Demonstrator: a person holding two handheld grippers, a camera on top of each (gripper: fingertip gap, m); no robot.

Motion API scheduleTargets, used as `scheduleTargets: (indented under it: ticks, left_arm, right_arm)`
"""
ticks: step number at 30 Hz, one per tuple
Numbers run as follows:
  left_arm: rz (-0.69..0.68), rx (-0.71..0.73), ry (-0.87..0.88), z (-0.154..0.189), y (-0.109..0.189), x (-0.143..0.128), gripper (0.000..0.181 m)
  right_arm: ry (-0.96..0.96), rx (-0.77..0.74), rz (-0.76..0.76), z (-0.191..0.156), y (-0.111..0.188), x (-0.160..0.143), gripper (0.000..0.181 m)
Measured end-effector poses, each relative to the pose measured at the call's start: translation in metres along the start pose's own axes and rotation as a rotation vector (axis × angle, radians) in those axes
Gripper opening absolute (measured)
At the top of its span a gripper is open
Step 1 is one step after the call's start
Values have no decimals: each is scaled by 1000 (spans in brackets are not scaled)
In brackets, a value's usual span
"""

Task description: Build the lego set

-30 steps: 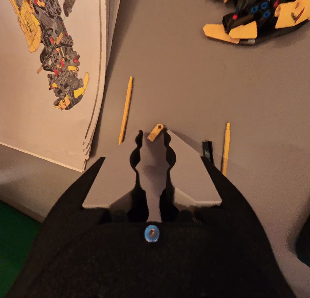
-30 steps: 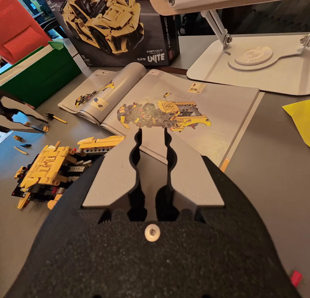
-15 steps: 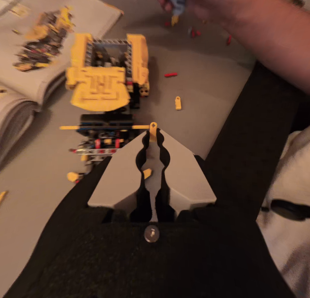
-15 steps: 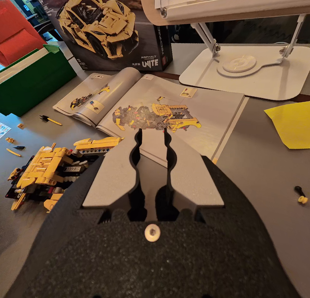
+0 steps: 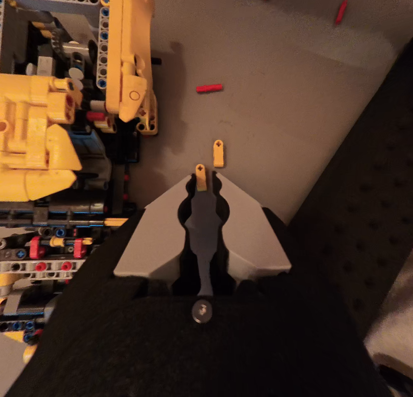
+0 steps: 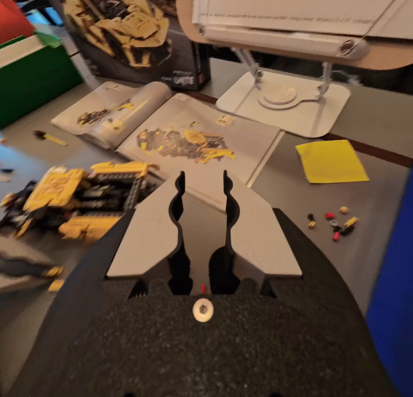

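Left wrist view, item one: small yellow connector piece (image 5: 200, 176), cross-shaped hole at its far end, pinched by its near end between the tips of the left gripper (image 5: 203, 178), jaws clenched on it so the holed end projects forward, probably so that end can be offered up to the model. Item two: a matching yellow connector (image 5: 218, 153) lying flat on the desk (image 5: 279, 122) just beyond and beside the held one, apart from it. Item three: a red pin (image 5: 209, 88) farther out on the bare desk, with more red pins (image 5: 340, 12) toward the far edge. Item four: the partly built yellow and black car (image 5: 67, 109), filling the left side of the view, its grey holed beams and blue pins exposed. Right wrist view: right gripper (image 6: 203, 178), jaws released and empty, held above the desk between the car (image 6: 73, 198) and a scatter of small loose parts (image 6: 333, 223), seemingly on standby. Beyond it, the open instruction booklet (image 6: 192, 138) lies flat facing the builder for reference; a yellow paper sheet (image 6: 330, 161), a white stand base (image 6: 281, 102), the set's box (image 6: 143, 40) and a green bin (image 6: 33, 78) line the far edge.
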State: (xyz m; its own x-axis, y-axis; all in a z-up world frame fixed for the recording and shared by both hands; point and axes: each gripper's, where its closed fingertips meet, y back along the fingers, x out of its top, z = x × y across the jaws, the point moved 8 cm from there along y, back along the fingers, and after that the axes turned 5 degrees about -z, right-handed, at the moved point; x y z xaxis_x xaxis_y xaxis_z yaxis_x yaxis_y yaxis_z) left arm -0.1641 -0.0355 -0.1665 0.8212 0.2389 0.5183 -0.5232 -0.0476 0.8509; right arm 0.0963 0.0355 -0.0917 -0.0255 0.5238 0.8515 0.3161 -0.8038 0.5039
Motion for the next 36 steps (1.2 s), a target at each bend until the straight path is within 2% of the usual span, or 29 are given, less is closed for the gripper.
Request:
scheduleTargets:
  ticks: [1,2,5,8,11,15,18,20,22,24,26,30,31,34,36]
  left_arm:
    - [11,-22,2,2,2,1,25]
    - [27,-40,0,2,6,1,28]
    - [178,-40,-43,-8,35,7,29]
    - [430,64,-63,-45,82,20,29]
    - [603,159,-41,-99,114,31,29]
    - [664,278,55,-166,118,34,29]
    - [778,236,172,-186,115,27,29]
    - [826,205,216,-191,115,18,29]
    - [860,225,232,-195,115,7,29]
    - [856,249,243,-200,113,0,29]
    - [844,243,250,-201,111,-2,29]
    - [830,231,226,-198,107,1,28]
    - [820,235,218,-197,105,1,28]
    - [818,222,203,-194,104,2,28]
    - [822,217,198,-192,105,3,28]
  right_arm:
    - [12,69,-42,-9,8,-8,32]
    - [38,139,-121,-21,13,-22,32]
    - [196,259,-358,-70,17,-81,35]
    - [255,230,-380,-112,14,-109,35]
    - [288,135,-377,-118,8,-113,29]
    - [315,102,-391,-116,2,-118,7]
    - [350,22,-407,-110,11,-119,4]
    - [357,-107,-389,-85,33,-117,4]
    - [280,-252,-376,-40,62,-118,4]
    - [150,-251,-414,-6,74,-123,4]
    - [125,-271,-431,12,73,-128,3]
    - [147,-291,-472,16,67,-128,4]
    - [152,-294,-458,14,67,-124,12]
    - [188,-183,-338,-7,58,-102,15]
    - [232,-145,-367,-15,41,-100,16]
